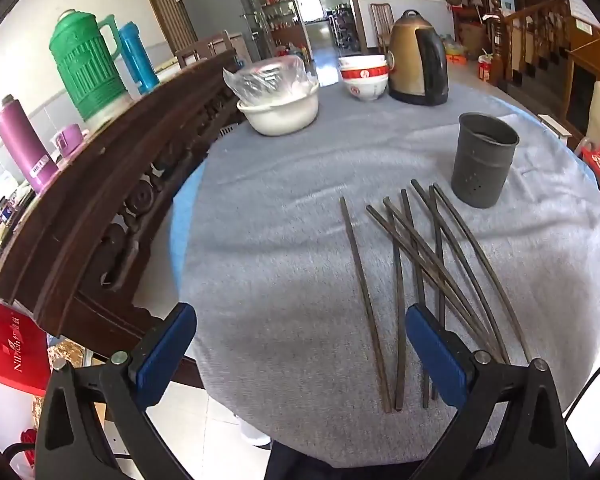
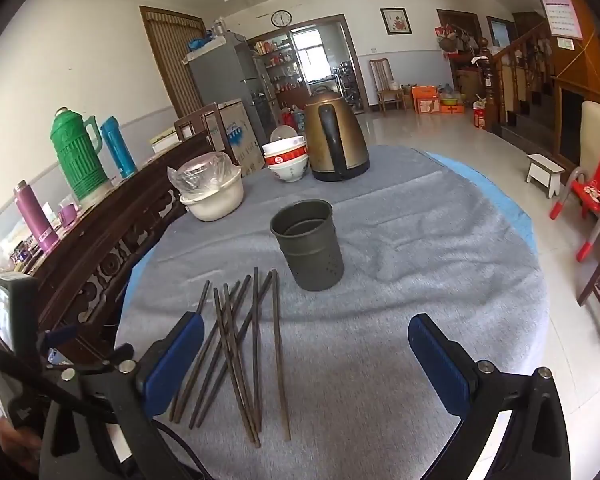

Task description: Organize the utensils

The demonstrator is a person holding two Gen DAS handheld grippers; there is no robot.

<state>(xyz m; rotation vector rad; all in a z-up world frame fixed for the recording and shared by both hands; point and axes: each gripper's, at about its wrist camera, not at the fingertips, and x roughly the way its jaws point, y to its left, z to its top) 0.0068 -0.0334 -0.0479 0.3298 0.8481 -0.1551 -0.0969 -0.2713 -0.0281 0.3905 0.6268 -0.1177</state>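
Left wrist view: left gripper (image 1: 300, 354) has its blue-padded jaws spread wide, nothing between the pads, hovering over the near edge of the round table covered in grey cloth (image 1: 284, 240). The thin dark metal chopsticks (image 1: 416, 280) lie in a loose crossed pile just ahead and to the right of it; 1 stick (image 1: 364, 300) lies apart on the left of the pile. The dark grey perforated metal cylinder holder (image 1: 482, 160) stands upright just beyond the far tips, looks empty from here.

Right wrist view: right gripper (image 2: 306, 364) is also fully released and empty. The chopsticks (image 2: 240, 352) sit ahead-left of it, near ends beside its left pad; the holder (image 2: 308, 244) is straight ahead, mouth up, clear of the brass-coloured electric kettle (image 2: 334, 140) and the stacked white-and-red bowls (image 2: 286, 160).

My read, nothing sorted yet; step in hand is the 1st pick. Suggest:
- Take the lone stick 1st, no overlaps to disturb.
- Pinch near the thick end, across the stick, pads low to the cloth.
- Thin round metal will likely roll or slip; close slowly.
- Tip it upright over the holder mouth before release.
- Pile after, topmost stick 1st.
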